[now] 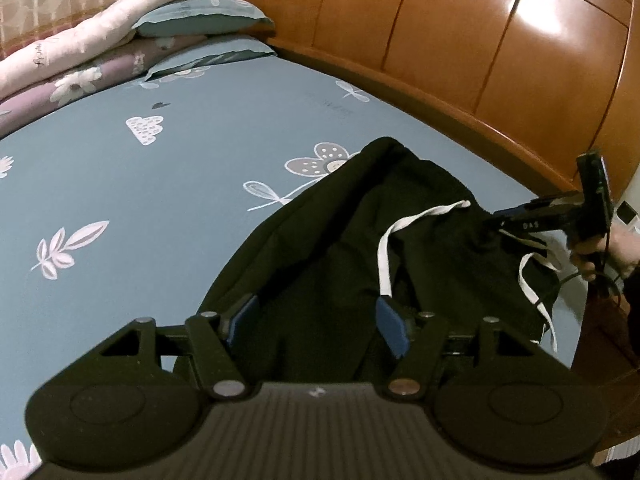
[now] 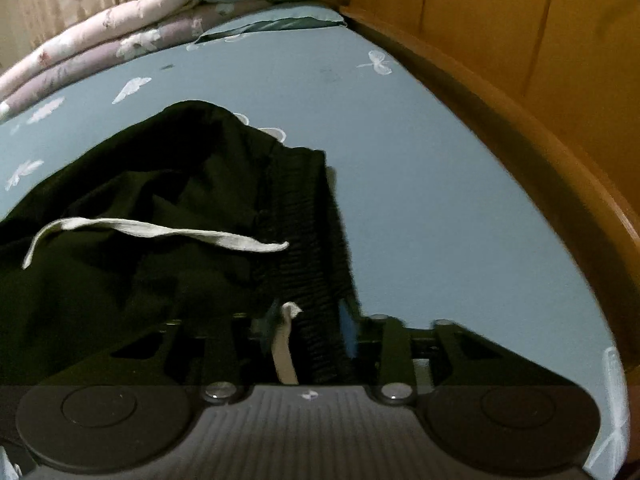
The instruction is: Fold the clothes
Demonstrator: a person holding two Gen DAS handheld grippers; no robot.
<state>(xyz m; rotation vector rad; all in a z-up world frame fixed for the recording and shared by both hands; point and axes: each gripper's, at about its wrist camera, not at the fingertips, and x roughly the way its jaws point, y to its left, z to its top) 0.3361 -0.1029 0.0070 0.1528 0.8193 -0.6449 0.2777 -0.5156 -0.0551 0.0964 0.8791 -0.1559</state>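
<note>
Black trousers (image 1: 340, 240) with a ribbed waistband (image 2: 308, 240) lie bunched on the blue flowered bedsheet (image 1: 140, 184), near the bed's wooden headboard (image 1: 460, 40); a white drawstring (image 1: 400, 232) trails loose across the dark cloth; at the far end of the bed sit two blue pillows (image 1: 208, 16) and a stack of folded quilts (image 1: 80, 56), well apart from the garment; nothing lies between the trousers and the tools. Left tool (image 1: 316, 320) has its blue pads (image 1: 394, 328) set wide, with black fabric lying between them, and I cannot tell whether they press on it; right tool (image 2: 308, 328) is drawn narrow, gripping the waistband edge together with a drawstring end (image 2: 286, 344). Only the left wrist view shows the right tool (image 1: 494, 222) from outside, its tip at the trousers' edge, with the person's hand (image 1: 604, 252) on the handle and a cable hanging below; only the right wrist view shows the elastic ribbing up close, though it is blurred.
</note>
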